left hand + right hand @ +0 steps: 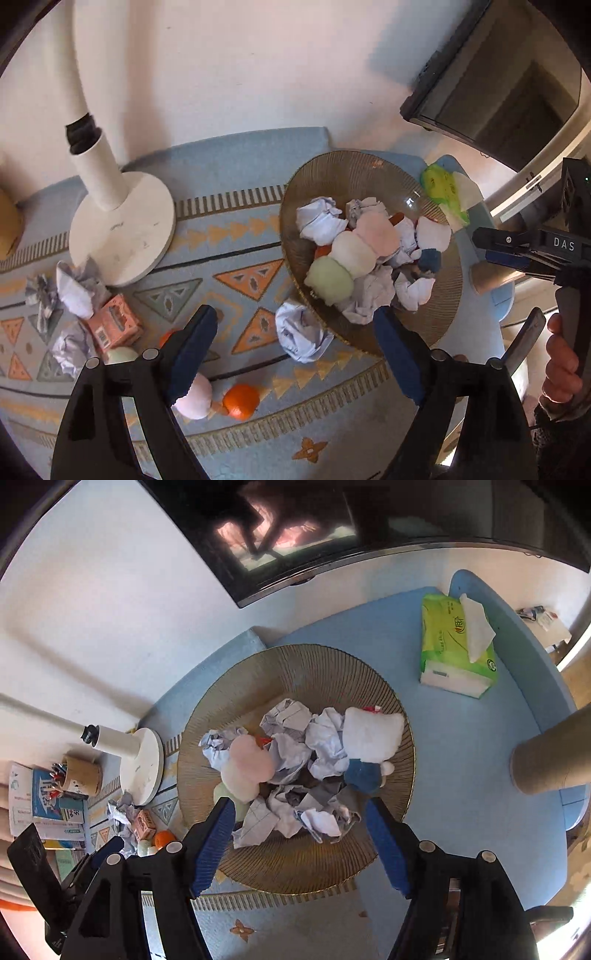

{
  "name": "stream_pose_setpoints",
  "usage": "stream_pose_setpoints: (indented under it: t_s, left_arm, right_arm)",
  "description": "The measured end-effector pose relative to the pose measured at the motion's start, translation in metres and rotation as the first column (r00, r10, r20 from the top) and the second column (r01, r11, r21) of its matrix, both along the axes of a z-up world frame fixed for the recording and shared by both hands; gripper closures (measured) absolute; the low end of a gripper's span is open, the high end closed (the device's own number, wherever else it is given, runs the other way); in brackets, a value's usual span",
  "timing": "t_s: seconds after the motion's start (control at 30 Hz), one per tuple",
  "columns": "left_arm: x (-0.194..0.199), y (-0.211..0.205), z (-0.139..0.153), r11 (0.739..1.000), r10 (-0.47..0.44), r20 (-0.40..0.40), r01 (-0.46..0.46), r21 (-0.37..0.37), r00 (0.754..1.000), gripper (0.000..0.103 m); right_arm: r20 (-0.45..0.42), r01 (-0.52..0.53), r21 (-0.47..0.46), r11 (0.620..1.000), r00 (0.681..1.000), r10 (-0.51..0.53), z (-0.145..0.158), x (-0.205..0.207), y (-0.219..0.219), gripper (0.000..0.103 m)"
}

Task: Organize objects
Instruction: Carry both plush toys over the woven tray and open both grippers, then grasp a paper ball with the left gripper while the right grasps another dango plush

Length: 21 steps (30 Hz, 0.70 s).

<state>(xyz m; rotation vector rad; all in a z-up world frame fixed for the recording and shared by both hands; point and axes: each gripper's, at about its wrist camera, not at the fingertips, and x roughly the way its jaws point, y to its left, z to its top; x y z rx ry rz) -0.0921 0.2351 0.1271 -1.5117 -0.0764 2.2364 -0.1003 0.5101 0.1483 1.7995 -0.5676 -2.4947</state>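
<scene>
A ribbed golden bowl (314,177) (295,664) holds several crumpled papers, a pastel plush toy (351,254) (245,766) and a white and blue plush (369,734). My left gripper (295,354) is open and empty above the patterned mat, with a crumpled paper ball (301,332) between its fingers. An orange (242,401), a pink plush ball (195,400) and an orange carton (114,321) lie on the mat. My right gripper (301,843) is open and empty over the bowl's near side. It also shows in the left wrist view (502,247).
A white lamp base (122,229) (142,768) stands left of the bowl, with more crumpled papers (74,291) by it. A green tissue pack (456,646) and a cardboard tube (550,753) sit right. A pencil cup (83,775) and books are far left. A TV hangs on the wall.
</scene>
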Motion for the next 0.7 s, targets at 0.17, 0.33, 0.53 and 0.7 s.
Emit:
stream_pose_setpoints:
  t_s: [0.17,0.33,0.53,0.7]
  left_arm:
    - [0.031,-0.065,0.005,0.990,0.138,0.012,-0.138,-0.002,0.990,0.018]
    - [0.059,-0.145,0.006,0.953,0.302,0.026,-0.301,-0.005,0.953,0.018]
    - [0.080,-0.217,-0.014,0.900,0.436,0.085,-0.435,-0.029,0.896,0.018]
    - [0.083,-0.244,-0.029,0.891,0.453,0.118,-0.453,-0.025,0.884,0.018]
  right_arm:
    - [-0.021,-0.099,-0.007,0.995,0.995,0.099,0.011,0.015,-0.045,0.032]
    - [0.009,-0.225,-0.019,0.974,0.974,0.225,-0.001,0.025,-0.106,0.032]
    - [0.085,-0.352,-0.046,0.935,0.931,0.355,-0.029,0.037,-0.176,0.032]
    - [0.113,-0.430,-0.036,0.902,0.895,0.431,-0.046,0.037,-0.225,0.032]
